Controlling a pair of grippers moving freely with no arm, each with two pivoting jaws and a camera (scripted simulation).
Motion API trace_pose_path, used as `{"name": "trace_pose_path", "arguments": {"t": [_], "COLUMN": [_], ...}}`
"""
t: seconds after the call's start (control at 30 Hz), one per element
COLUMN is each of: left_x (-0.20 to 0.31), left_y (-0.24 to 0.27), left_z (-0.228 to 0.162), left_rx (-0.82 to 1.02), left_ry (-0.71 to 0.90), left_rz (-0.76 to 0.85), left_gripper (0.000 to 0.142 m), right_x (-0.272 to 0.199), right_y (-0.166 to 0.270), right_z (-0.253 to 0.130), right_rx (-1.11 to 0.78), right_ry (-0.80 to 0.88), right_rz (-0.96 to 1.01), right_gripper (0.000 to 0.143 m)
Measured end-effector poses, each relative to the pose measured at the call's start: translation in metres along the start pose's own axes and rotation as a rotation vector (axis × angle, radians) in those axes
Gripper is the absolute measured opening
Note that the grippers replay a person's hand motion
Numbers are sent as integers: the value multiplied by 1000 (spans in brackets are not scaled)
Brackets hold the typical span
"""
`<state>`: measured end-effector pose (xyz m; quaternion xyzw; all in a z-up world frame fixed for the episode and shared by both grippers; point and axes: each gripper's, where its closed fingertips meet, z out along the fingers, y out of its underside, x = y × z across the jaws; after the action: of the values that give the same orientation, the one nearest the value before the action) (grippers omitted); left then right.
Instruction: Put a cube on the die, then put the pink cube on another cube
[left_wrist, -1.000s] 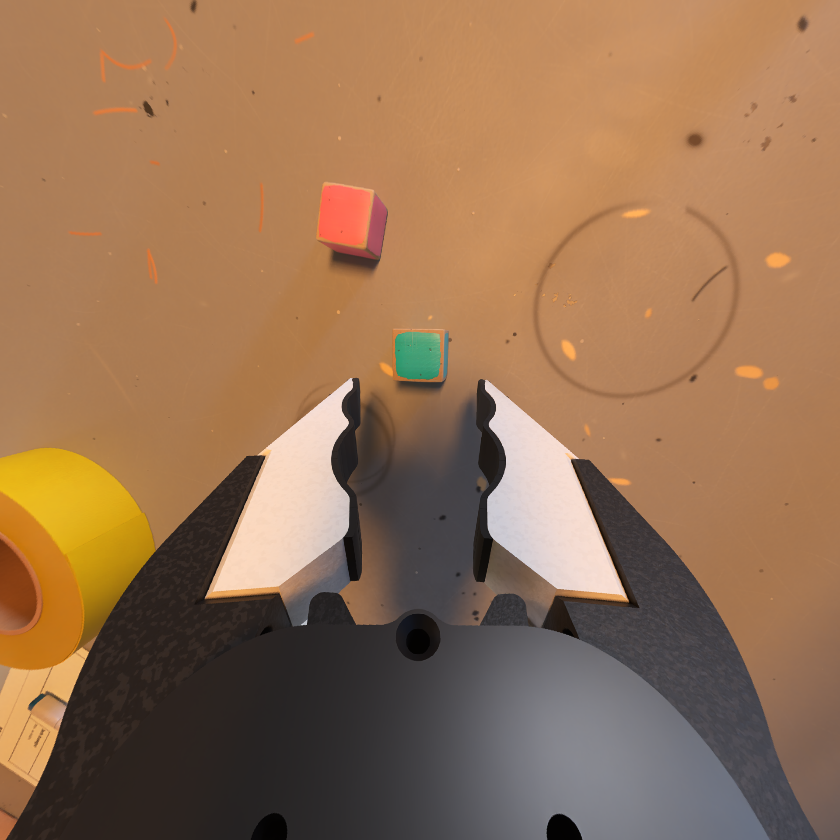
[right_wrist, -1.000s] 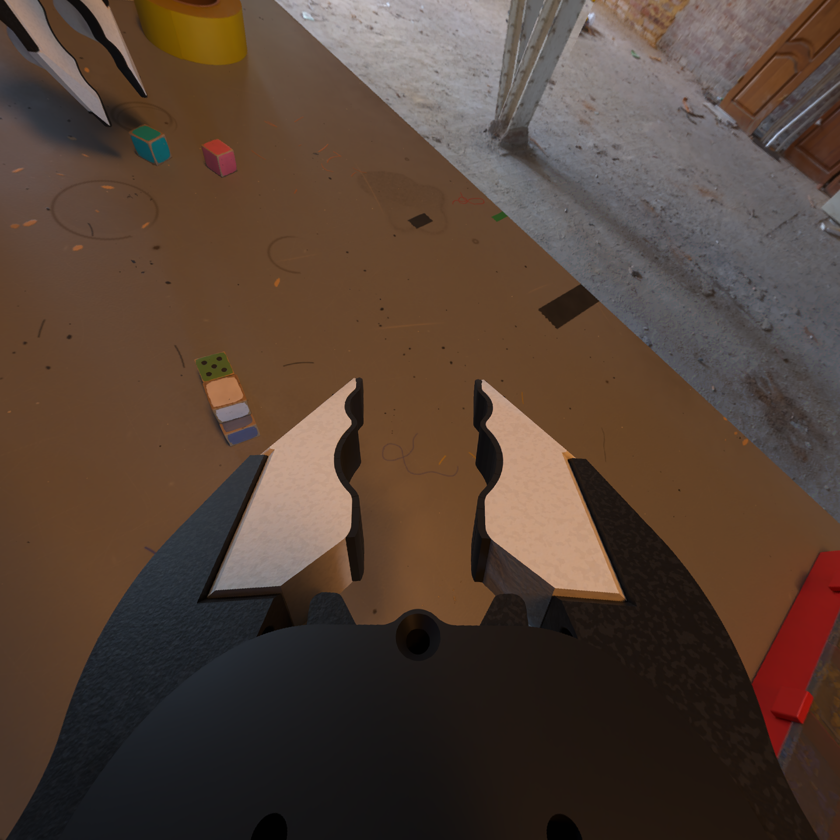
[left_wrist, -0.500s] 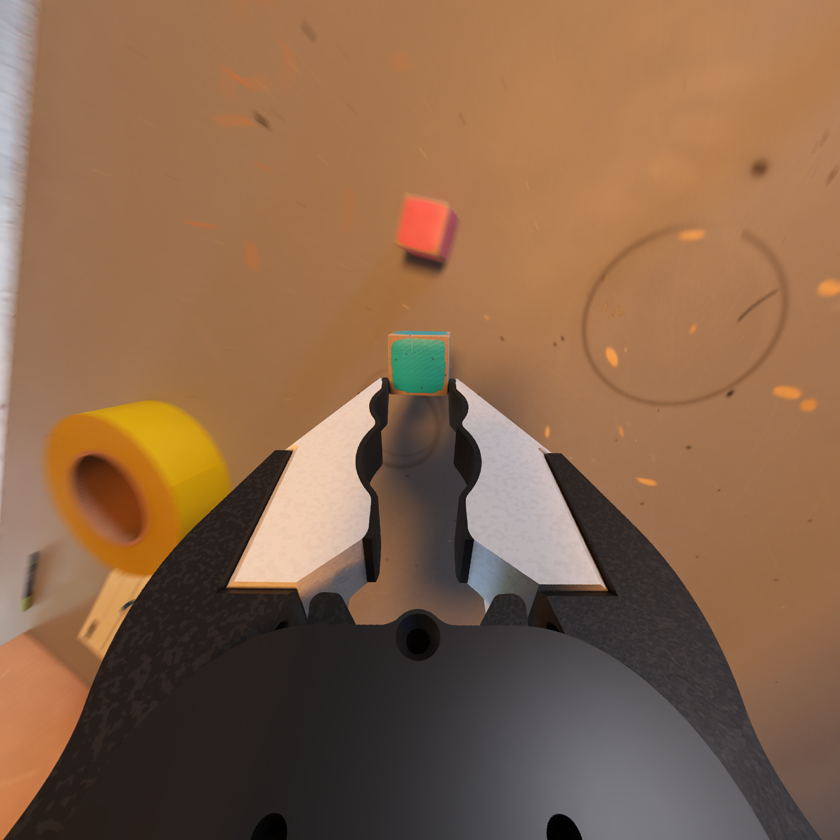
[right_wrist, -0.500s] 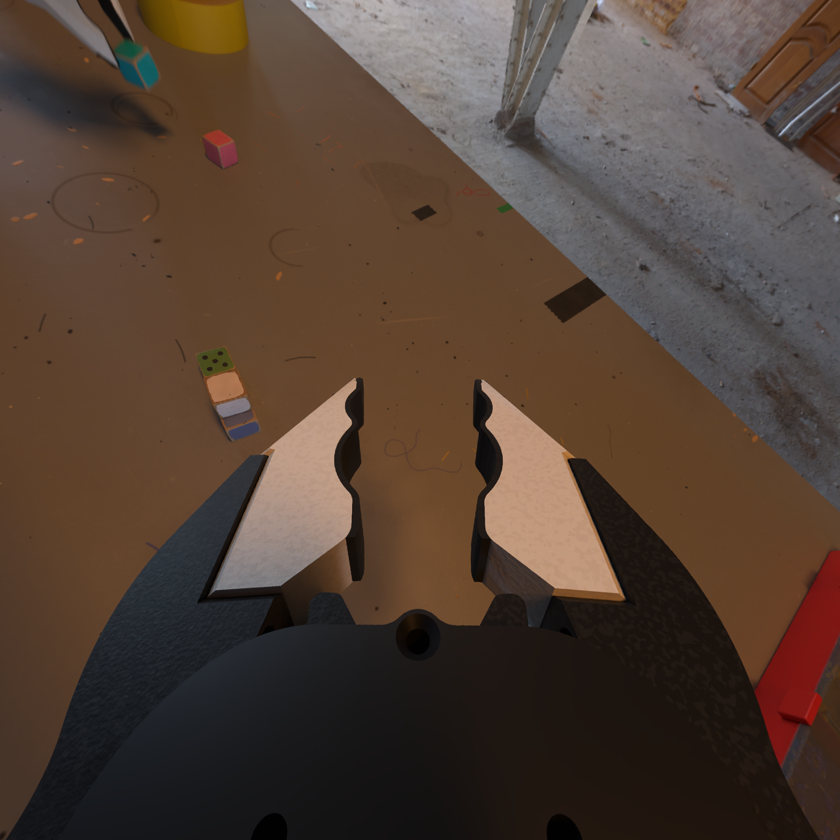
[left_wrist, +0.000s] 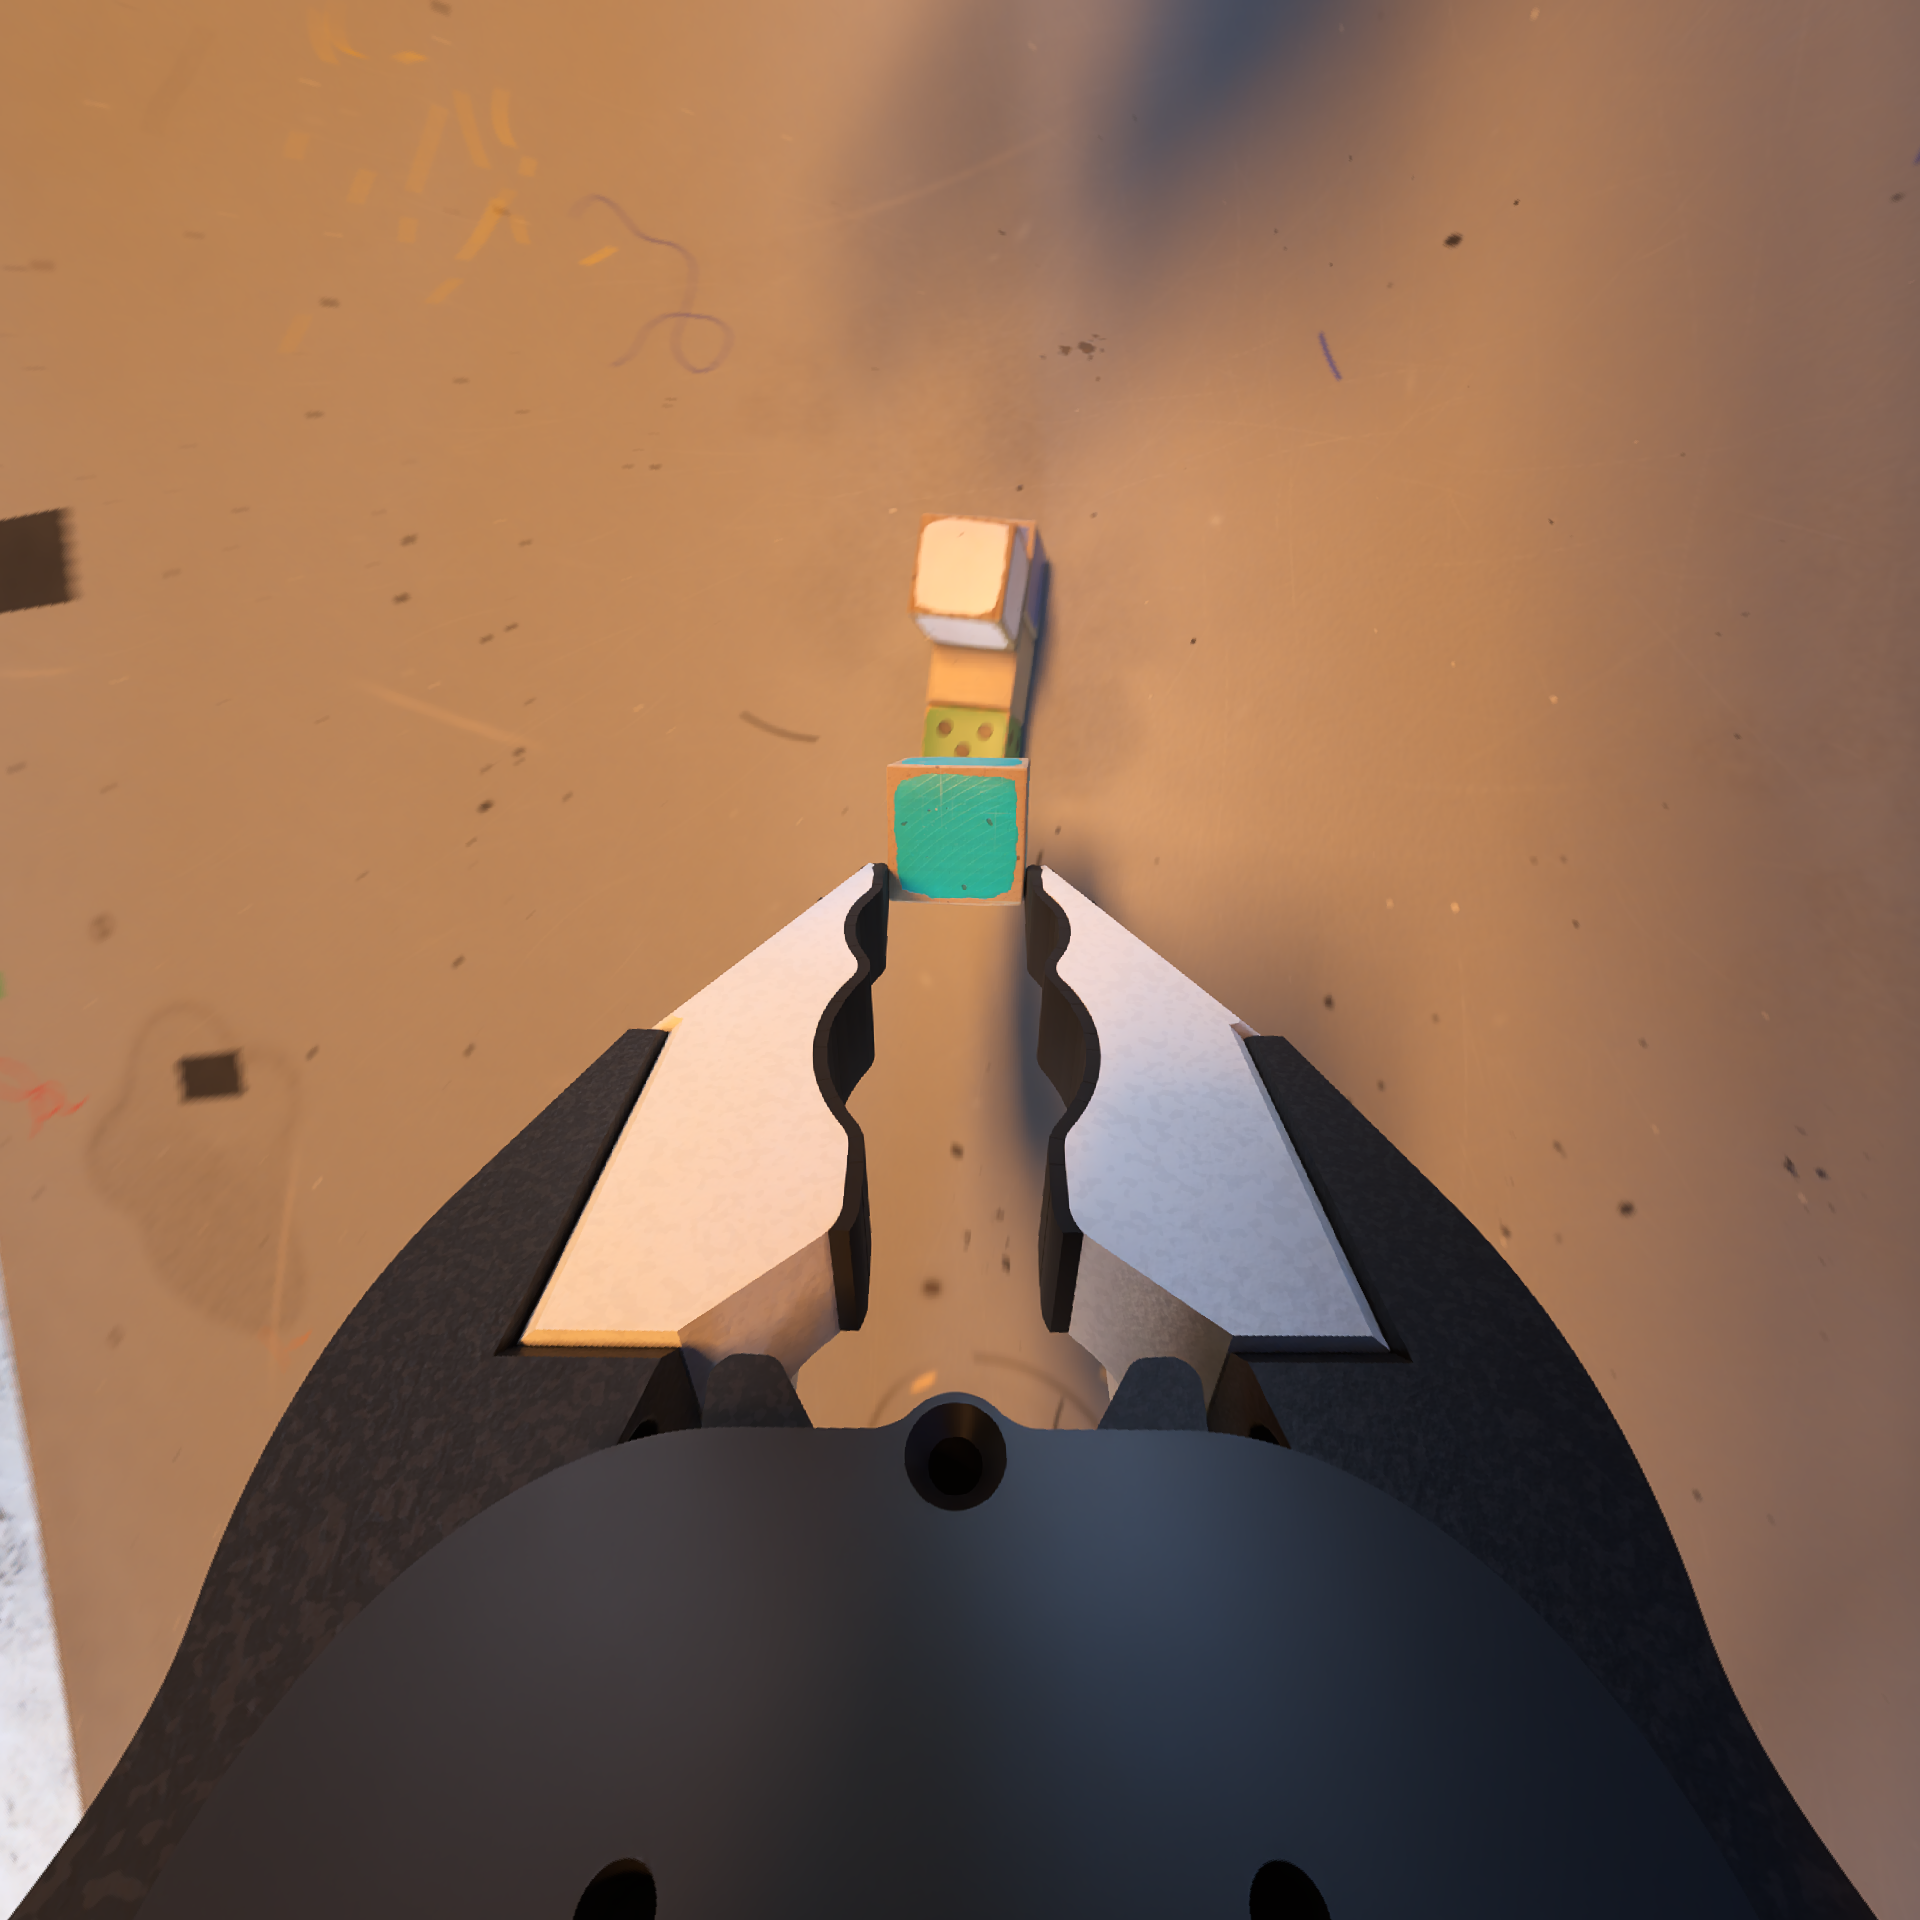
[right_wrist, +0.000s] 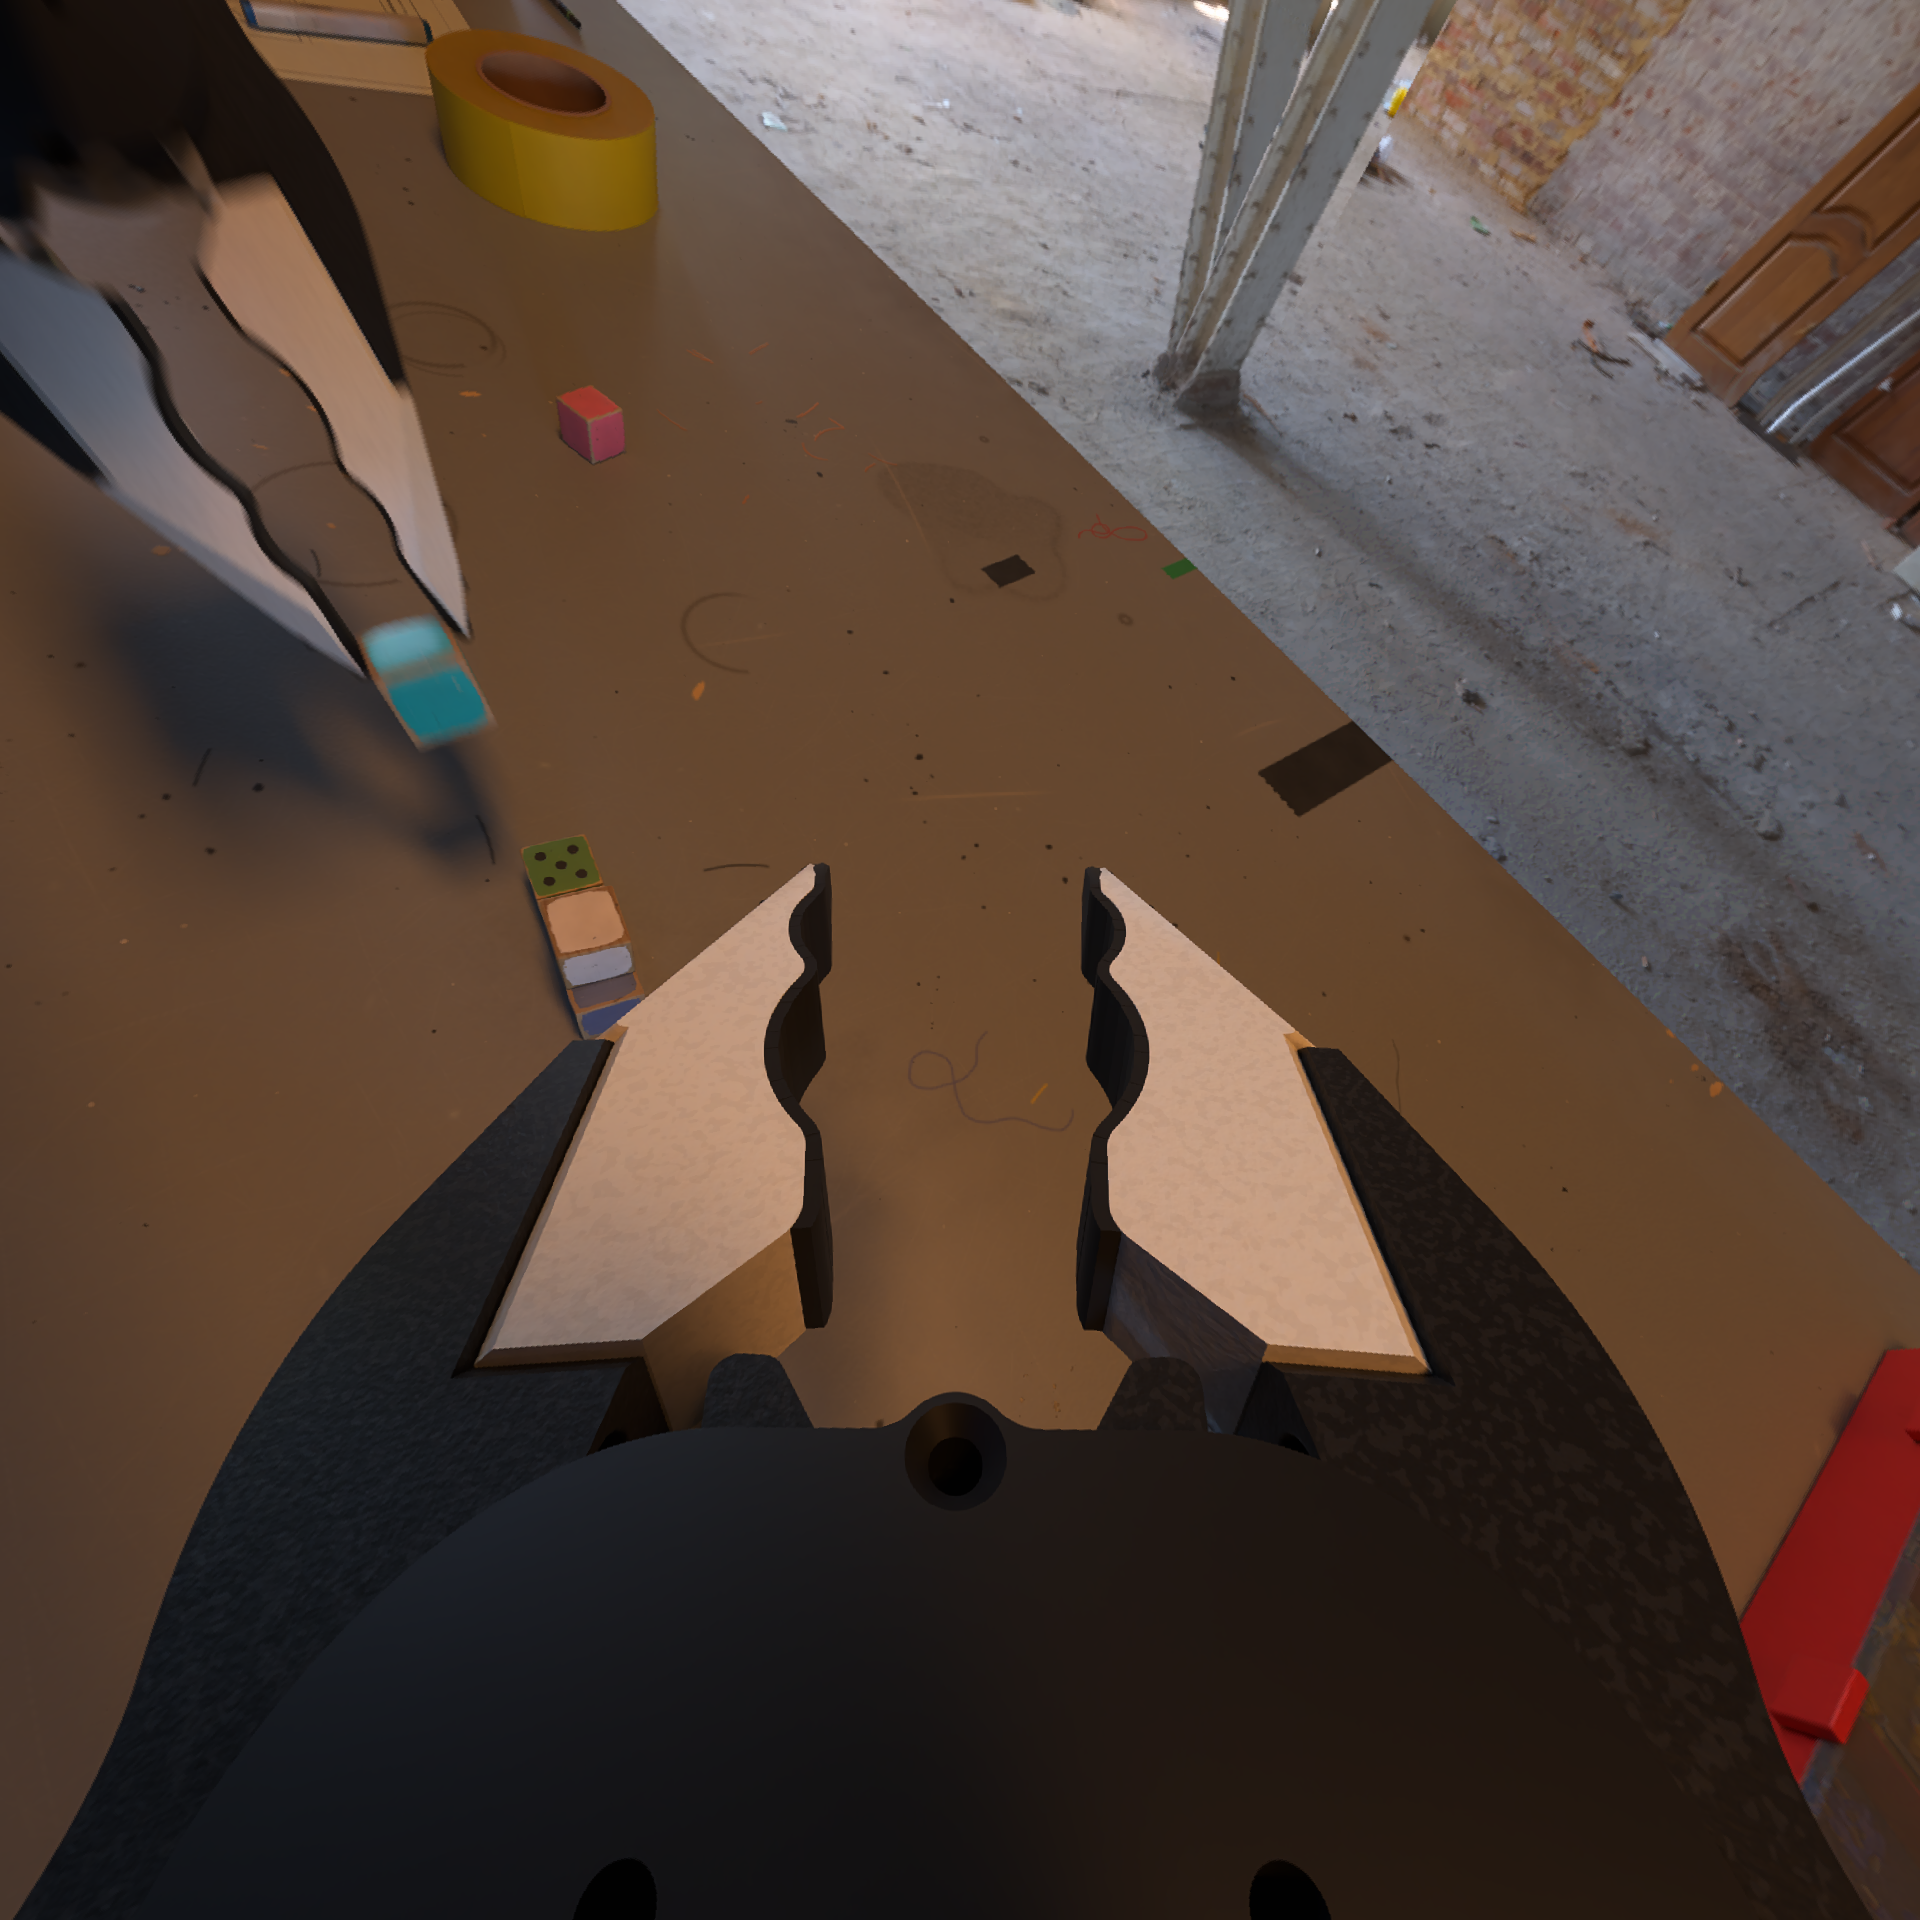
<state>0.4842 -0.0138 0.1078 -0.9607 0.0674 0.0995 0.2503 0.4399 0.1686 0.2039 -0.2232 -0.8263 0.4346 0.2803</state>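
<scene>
The left gripper (left_wrist: 956, 883) grips the teal cube (left_wrist: 956, 836) in the air near the green die (right_wrist: 561, 865), the right gripper (right_wrist: 956, 873) gapes empty, and a skewed release could tumble the cube off the die.

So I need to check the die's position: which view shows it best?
The right wrist view: the green die shows its whole dotted top, at the far end of a row of blocks. In the left wrist view, the held teal cube partly hides it.
</scene>
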Motion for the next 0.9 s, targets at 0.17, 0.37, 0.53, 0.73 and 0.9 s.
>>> {"name": "trace_pose_path", "arguments": {"t": [0.17,0.37,0.53,0.73,0.9], "left_x": [2,-1,-2,-2,-2], "left_y": [-6,-8,-6,-7,-7], "left_z": [53,72,77,80,80], "left_rx": [-66,-91,-130,-120,-120], "left_ry": [79,131,143,155,161], "left_rz": [-1,0,10,0,2], "left_gripper": [26,26,26,26,26], "right_x": [1,2,2,2,1], "right_y": [0,-1,-1,3,4], "right_z": [-5,-10,-12,-10,-7], "right_rx": [17,27,32,16,2], "right_ry": [-2,-5,-7,-13,-17], "right_rz": [10,9,10,16,13], "right_gripper": [48,48,48,48,48]}}
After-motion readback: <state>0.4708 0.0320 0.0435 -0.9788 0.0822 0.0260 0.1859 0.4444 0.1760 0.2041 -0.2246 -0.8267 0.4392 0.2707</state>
